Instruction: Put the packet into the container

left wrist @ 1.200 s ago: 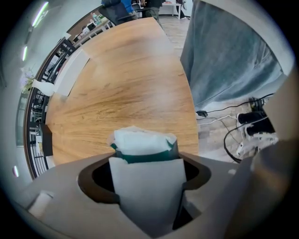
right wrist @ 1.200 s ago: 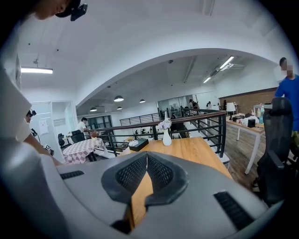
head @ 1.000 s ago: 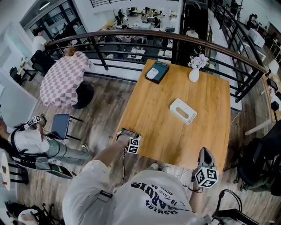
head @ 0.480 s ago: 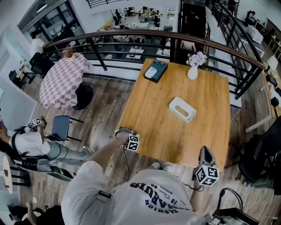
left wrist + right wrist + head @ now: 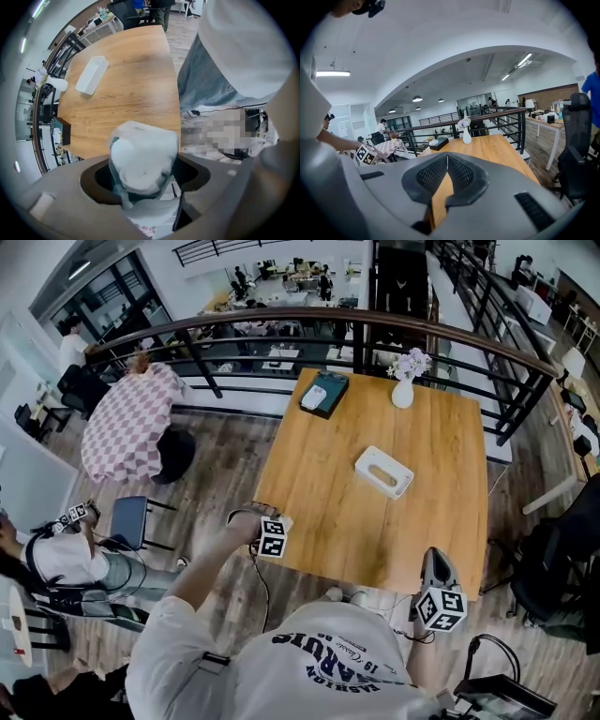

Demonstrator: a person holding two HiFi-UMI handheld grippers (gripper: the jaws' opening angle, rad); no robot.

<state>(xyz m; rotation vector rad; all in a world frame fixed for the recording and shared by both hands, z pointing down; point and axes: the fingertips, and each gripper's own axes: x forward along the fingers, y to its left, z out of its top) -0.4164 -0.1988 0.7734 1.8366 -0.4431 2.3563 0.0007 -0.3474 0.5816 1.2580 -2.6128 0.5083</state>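
A: Our left gripper [image 5: 143,183] is clamping the soft white packet [image 5: 143,157] by the near corner of the table [image 5: 422,540]. Our right gripper [image 5: 446,164] is idling, jaws together on nothing.

B: We're risking a slip, I think. That bulging plastic could be sliding out.

A: And the white container [image 5: 384,472] is sitting farther in, looking narrow. We could be catching its rim.

The container [image 5: 383,472] lies mid-table [image 5: 319,493]. Behind it, at the far edge, stands a vase [image 5: 403,393], with a flat box [image 5: 323,393] to its left. The left hand-held gripper [image 5: 249,519], with the packet [image 5: 143,157] in it, is above the near left corner. The right hand-held gripper [image 5: 434,563] is at the near right edge.
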